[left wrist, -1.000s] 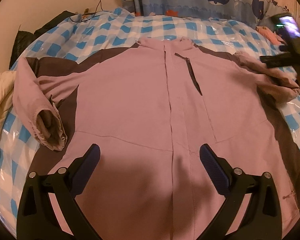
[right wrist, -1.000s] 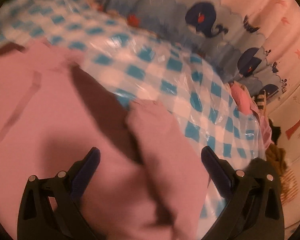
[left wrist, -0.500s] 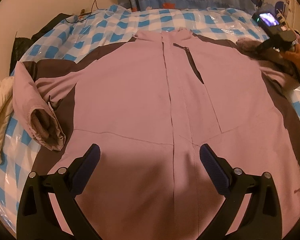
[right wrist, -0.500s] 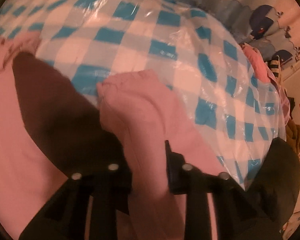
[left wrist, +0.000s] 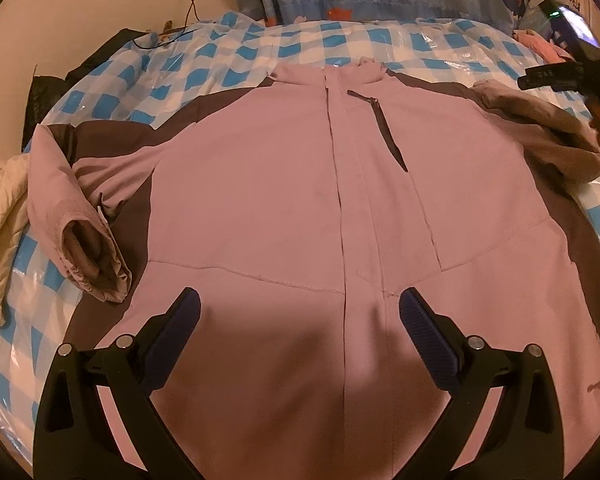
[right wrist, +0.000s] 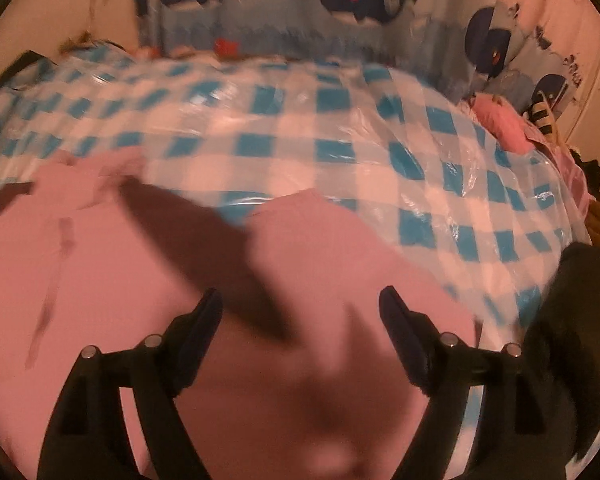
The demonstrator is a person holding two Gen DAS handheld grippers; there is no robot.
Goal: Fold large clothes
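Nearest, the left gripper hovers spread over the soft pink-and-brown jacket lying flat across the checked plastic-covered bed; farther, the right gripper, opening, empty above the sleeve cuff, the best hold.

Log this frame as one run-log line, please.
stage: arranging sleeves | jacket: spread flat, front up | left claw: open, above hem | right claw: opening, nothing gripped, over right sleeve
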